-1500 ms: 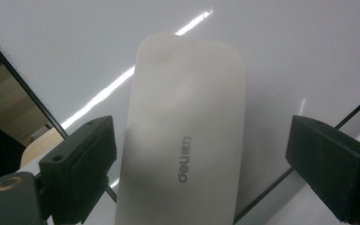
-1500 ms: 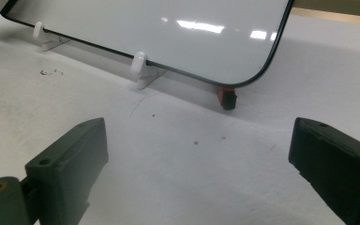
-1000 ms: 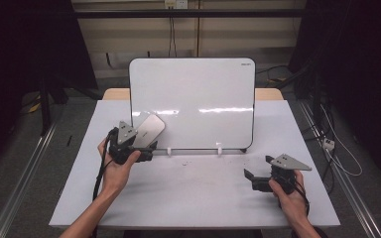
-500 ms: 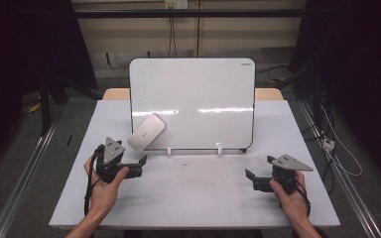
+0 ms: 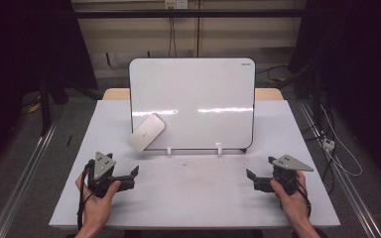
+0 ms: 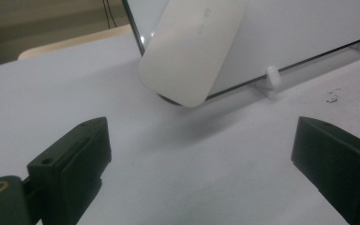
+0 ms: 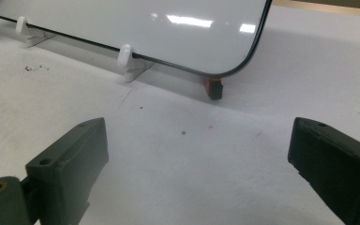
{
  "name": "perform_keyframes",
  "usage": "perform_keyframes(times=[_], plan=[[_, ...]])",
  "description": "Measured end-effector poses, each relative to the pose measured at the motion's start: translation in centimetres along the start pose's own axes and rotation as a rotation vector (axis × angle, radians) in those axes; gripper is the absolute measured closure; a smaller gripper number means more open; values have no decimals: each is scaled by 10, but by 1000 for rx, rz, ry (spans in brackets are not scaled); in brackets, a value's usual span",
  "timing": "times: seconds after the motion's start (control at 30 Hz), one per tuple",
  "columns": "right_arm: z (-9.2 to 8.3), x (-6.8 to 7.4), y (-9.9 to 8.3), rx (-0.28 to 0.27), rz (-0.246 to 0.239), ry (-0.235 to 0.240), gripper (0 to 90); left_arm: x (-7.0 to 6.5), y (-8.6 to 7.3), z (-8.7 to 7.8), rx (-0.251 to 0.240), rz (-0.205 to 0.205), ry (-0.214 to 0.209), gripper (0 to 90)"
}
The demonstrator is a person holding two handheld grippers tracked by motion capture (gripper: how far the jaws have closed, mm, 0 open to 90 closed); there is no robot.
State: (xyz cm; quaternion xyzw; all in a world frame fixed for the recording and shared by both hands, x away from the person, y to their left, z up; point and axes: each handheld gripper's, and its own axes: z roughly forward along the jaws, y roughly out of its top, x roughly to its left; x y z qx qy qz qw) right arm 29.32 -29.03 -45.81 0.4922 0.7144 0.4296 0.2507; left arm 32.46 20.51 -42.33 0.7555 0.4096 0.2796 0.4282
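Withdrawn since the earlier high view: the left gripper (image 5: 132, 174), then up beside the eraser, now sits back near the table's front edge; the right gripper (image 5: 250, 177) has scarcely shifted; the eraser has kept its place on the board.

Item 1, left gripper. Low over the table (image 5: 193, 193), held in the person's left hand (image 5: 97, 198). Jaws spread wide, nothing between them; its own view shows bare tabletop in the gap.

Item 2, right gripper. Near the front right of the table, held in the right hand (image 5: 290, 191). Jaws likewise wide apart and empty, pointing inward toward the table's middle.

Item 3, loose dark specks (image 5: 191, 163) on the tabletop, between the grippers and the board.

Item 4, whiteboard (image 5: 198, 94). Stands propped upright on two small white clips (image 7: 126, 58), beyond both grippers, with a small red-and-black piece (image 7: 214, 88) under its lower right corner.

Item 5, eraser (image 5: 146, 132). White, oblong, clinging to the board's lower left corner, overhanging the left edge. Long axis tilted, lower end toward the left, upper end toward the board's middle.

Governing relation: the eraser lies ahead of and slightly right of the left gripper, near it, and well apart from the right gripper. Judged: the left gripper is the nearer one, and its jaws would need to close across the short width.
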Motion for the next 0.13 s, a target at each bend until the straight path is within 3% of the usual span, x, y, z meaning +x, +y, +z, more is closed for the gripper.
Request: perform_keyframes(times=[0.03, 0.13], plan=[[0, 0, 0, 3, 1, -2, 52, 0, 2, -1, -11, 15, 19, 50], [-1, 0, 0, 2, -2, -3, 51, 0, 2, -1, -16, 17, 1, 48]])
